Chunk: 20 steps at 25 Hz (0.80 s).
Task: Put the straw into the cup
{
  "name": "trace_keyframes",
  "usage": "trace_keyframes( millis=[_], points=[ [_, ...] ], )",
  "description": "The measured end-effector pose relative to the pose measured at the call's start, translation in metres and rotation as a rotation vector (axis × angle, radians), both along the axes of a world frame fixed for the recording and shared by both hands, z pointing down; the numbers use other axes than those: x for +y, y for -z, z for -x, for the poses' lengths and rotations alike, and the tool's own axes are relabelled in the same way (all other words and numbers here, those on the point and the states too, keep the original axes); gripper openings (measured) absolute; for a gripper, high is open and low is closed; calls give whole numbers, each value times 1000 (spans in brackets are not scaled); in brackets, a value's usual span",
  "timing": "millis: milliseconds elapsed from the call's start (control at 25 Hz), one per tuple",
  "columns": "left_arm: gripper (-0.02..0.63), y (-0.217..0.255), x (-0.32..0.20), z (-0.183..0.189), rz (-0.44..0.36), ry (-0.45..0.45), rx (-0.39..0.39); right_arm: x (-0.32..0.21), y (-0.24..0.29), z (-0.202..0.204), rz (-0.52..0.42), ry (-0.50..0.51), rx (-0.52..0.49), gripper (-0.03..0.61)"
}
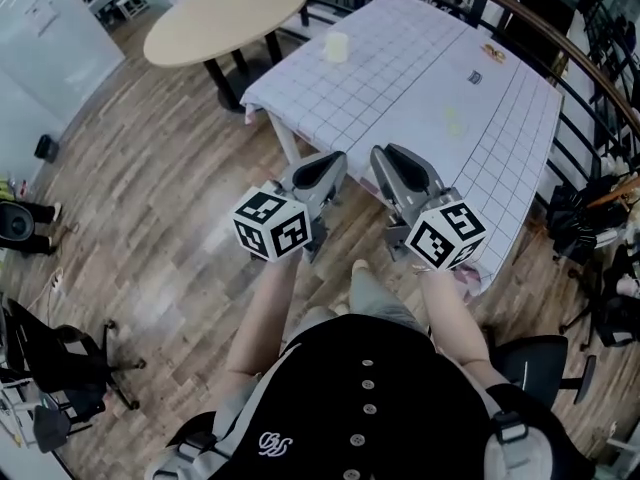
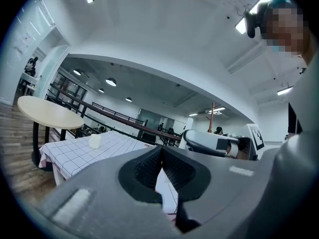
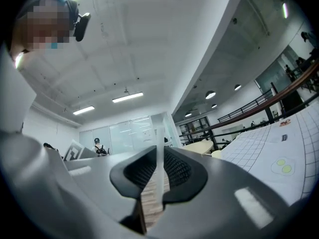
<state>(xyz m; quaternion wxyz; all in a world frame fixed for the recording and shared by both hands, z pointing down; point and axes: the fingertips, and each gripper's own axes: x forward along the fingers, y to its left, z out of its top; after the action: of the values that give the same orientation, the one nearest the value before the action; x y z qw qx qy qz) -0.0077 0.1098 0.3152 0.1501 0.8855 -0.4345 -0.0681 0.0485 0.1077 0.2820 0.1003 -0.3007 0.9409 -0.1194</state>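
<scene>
Straw (image 3: 160, 176), thin, translucent white, is standing upright, pinched in the right hand-held gripper (image 1: 391, 160). Left hand-held gripper (image 1: 329, 164) is pressing empty jaws together. Pale cup (image 1: 337, 47) is sitting on the checked table (image 1: 410, 78), well ahead of both.

Two grippers (image 1: 332, 163) (image 1: 385, 158); one cup (image 1: 337, 47); one straw (image 3: 159, 158); two tables (image 1: 225, 18) (image 1: 420, 68).

Two bare forearms, left forearm (image 1: 262, 318) and right forearm (image 1: 455, 318), reach forward side by side. Each hand holds a gripper with its marker cube nearest the body and its jaws pointing away. The left gripper (image 2: 160, 152) has its jaws meeting at the tips, with nothing between them. The right gripper (image 3: 160, 158) has its jaws closed on a thin translucent straw (image 3: 160, 139) standing upright between them.
</scene>
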Motion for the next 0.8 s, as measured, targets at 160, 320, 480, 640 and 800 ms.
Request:
trace_keyframes(
  millis=[160, 320, 480, 640, 800],
  points=[
    [-4, -9, -42, 4, 19, 17, 25, -49, 1, 5, 4, 5, -24, 46],
    [-3, -12, -75, 22, 20, -4, 18, -87, -4, 32, -5, 22, -11, 46],
    [-4, -2, -125, 34, 5, -4, 10, -141, 6, 47, -27, 41, -18, 46],
    [-3, 3, -170, 40, 3, 1, 15, -189, 12, 50, -30, 34, -24, 46],
    [-4, -5, -212, 35, 19, 0, 17, -229, 6, 47, -20, 35, -17, 46]
  ],
)
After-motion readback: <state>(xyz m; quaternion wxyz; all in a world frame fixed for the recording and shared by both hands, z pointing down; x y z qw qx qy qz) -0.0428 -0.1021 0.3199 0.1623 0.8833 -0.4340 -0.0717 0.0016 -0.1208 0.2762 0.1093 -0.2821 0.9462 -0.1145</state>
